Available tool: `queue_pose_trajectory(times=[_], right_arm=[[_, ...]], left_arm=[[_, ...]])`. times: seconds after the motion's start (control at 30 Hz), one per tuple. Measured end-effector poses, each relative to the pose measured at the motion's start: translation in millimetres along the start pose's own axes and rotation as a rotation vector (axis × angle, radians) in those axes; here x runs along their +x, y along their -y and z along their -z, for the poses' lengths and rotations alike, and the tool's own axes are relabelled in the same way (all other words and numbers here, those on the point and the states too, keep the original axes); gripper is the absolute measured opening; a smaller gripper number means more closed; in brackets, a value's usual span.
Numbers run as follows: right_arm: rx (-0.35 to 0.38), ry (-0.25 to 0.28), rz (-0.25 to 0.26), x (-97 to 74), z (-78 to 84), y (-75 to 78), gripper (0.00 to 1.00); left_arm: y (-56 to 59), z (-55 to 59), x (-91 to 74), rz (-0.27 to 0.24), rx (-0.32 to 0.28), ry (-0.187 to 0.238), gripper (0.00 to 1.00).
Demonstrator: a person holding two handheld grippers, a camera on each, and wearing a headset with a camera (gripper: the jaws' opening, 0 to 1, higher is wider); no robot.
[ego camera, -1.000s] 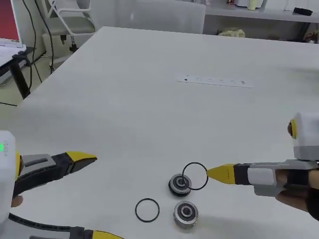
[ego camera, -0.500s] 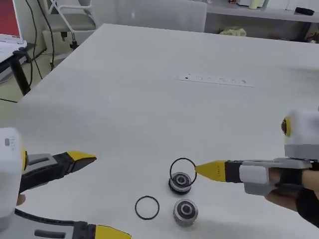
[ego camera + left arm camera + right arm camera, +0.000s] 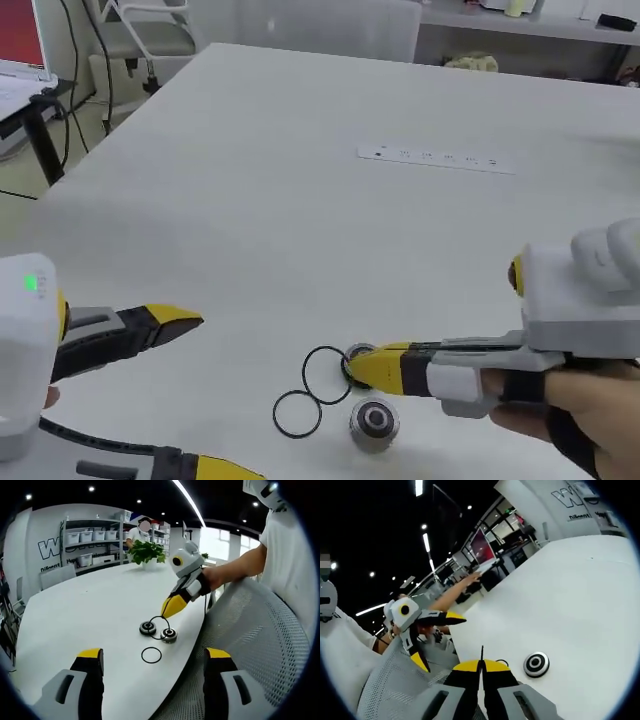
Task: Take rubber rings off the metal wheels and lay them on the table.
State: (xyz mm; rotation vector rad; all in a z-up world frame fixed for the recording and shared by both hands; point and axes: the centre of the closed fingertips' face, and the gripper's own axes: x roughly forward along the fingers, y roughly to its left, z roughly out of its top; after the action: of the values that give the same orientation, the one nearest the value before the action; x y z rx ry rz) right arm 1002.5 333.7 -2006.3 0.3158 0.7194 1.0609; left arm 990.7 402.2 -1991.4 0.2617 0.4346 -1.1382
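My right gripper (image 3: 366, 368) comes in from the right, shut on a black rubber ring (image 3: 325, 375) that hangs from its yellow tips, just left of a metal wheel (image 3: 357, 354) half hidden behind them. A second wheel (image 3: 373, 421) sits nearer me, and a loose ring (image 3: 297, 414) lies flat to its left. In the right gripper view the ring (image 3: 481, 654) shows as a thin line between the shut jaws (image 3: 481, 666), with a wheel (image 3: 536, 664) beside them. My left gripper (image 3: 195, 392) stands open at the lower left, holding nothing. Its own view shows both wheels (image 3: 147, 628) (image 3: 169, 635) and the loose ring (image 3: 151, 655).
The white table (image 3: 300, 200) stretches far ahead, with a flush white power strip (image 3: 436, 159) set in its middle. A chair (image 3: 150, 35) and dark table leg (image 3: 40, 150) stand off the far left edge. A mesh chair back (image 3: 250, 630) is close to the table's near edge.
My right gripper has moved left across the rear wheel with the ring, which now hangs left of that wheel. The left gripper has hardly moved; the head camera shifted a little.
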Motion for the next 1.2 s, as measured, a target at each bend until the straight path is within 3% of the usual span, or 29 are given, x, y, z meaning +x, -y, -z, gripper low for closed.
queue_pose_trajectory(times=[0.1,0.27,0.33,0.4,0.63,0.67,0.9,1.0,1.2], right_arm=[[-0.029,-0.042,0.021,5.5,10.0,3.6,0.0],[-0.032,-0.037,0.02,13.0,14.5,6.9,0.0],[-0.057,-0.068,0.016,16.1,21.4,3.6,0.0],[-0.105,-0.091,0.043,18.0,26.8,7.6,0.0],[-0.129,-0.133,0.081,23.6,36.6,18.5,0.0],[-0.144,-0.139,0.108,23.1,37.1,23.4,0.0],[-0.166,-0.17,0.135,23.7,40.9,30.4,0.0],[-0.229,-0.181,0.151,23.9,40.6,33.4,0.0],[-0.249,-0.175,0.167,23.7,37.1,36.7,0.04]], left_arm=[[-1.2,-1.2,-0.8,-0.005,-0.005,0.01,0.8],[-0.8,0.0,-0.3,-0.004,-0.005,0.004,0.79],[-0.8,0.7,-0.3,-0.004,-0.004,0.0,0.79],[-0.4,1.0,-0.1,-0.002,-0.005,0.0,0.79],[0.3,0.2,0.0,0.001,-0.003,0.004,0.79],[0.5,0.3,0.2,0.002,-0.003,0.003,0.79],[2.6,1.0,1.1,0.013,0.001,-0.001,0.79],[3.4,1.4,1.5,0.017,0.006,-0.004,0.79],[3.8,2.9,2.0,0.021,0.006,-0.011,0.78]])
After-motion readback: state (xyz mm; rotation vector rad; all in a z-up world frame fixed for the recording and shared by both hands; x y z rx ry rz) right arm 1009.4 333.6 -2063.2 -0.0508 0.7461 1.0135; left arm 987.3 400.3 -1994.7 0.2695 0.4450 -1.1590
